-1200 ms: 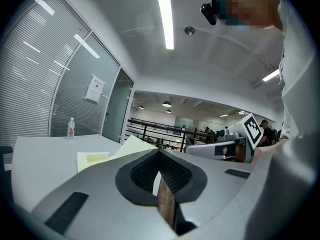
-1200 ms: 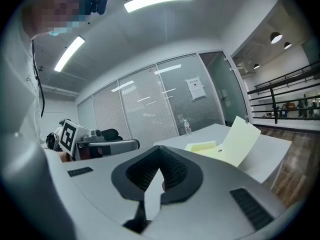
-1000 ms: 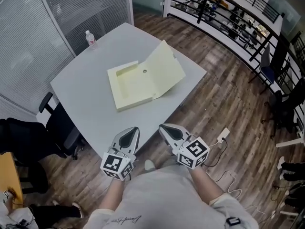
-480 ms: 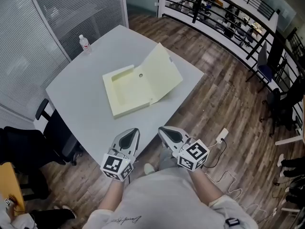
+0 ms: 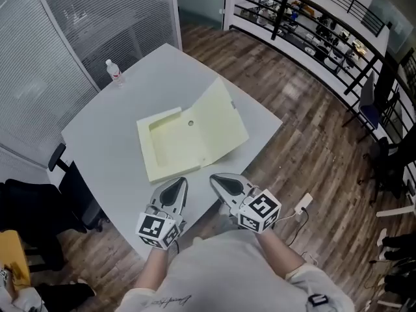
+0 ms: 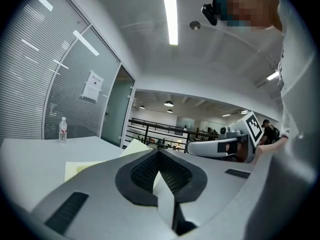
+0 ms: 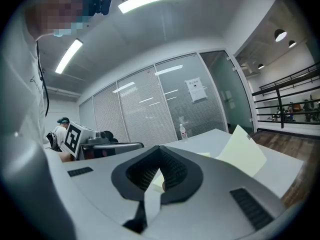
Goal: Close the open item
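A pale yellow file box point(image 5: 170, 147) lies open in the middle of the light grey table point(image 5: 107, 125), its lid point(image 5: 222, 119) standing up at a slant on the right side. My left gripper point(image 5: 177, 186) and right gripper point(image 5: 218, 179) hover side by side over the table's near corner, just short of the box, both shut with nothing in them. In the left gripper view the box point(image 6: 82, 168) and lid point(image 6: 136, 147) show beyond the shut left gripper point(image 6: 159, 155). The right gripper view shows the lid point(image 7: 243, 153) past the right gripper point(image 7: 160, 153).
A clear water bottle point(image 5: 115, 72) stands at the table's far left corner. A black office chair point(image 5: 75, 182) sits at the left edge. Glass partitions with blinds point(image 5: 45, 51) lie behind. A black railing point(image 5: 312, 38) and wooden floor point(image 5: 312, 148) are to the right.
The table and box have drawn closer to me. Both grippers, earlier over the floor, now reach over the table's near corner. Their jaws stay shut.
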The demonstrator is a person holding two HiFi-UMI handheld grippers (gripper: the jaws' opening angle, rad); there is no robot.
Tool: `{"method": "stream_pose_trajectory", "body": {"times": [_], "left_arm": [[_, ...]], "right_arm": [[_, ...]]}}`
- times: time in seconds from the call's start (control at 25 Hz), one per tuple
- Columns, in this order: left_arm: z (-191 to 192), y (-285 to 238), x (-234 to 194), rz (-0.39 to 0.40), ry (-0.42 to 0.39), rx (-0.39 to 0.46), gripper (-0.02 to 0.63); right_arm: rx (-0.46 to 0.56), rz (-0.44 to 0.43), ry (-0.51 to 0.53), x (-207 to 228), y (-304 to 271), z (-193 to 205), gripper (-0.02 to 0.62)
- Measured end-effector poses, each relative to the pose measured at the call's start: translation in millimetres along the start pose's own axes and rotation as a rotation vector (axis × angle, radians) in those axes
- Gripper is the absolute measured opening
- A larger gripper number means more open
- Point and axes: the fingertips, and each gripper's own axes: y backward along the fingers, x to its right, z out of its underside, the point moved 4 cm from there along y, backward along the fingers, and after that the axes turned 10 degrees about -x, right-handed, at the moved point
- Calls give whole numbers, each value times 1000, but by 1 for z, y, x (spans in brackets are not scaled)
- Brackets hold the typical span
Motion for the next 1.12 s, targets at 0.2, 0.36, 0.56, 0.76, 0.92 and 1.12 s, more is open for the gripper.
{"method": "stream_pose_trajectory", "body": {"times": [0.2,0.36,0.56,0.76,0.92,1.12], "left_arm": [[-17,-32,-11,-59,10,9,9],[-26,-54,-11,-102,17,11,9],[-30,-73,-10,-166,38,9,9],[-25,-81,-10,-205,60,-5,9],[-32,-84,-12,-212,51,-1,9],[-38,-87,-19,-197,43,-3,9]], "right_arm": [[-15,-79,28,30,-16,-20,21],[-22,-127,37,50,-20,-28,21],[-39,-153,34,79,-18,-32,21],[-47,-171,19,95,-20,-32,21],[-39,-171,17,100,-22,-36,21],[-27,-147,12,102,-25,-42,21]]}}
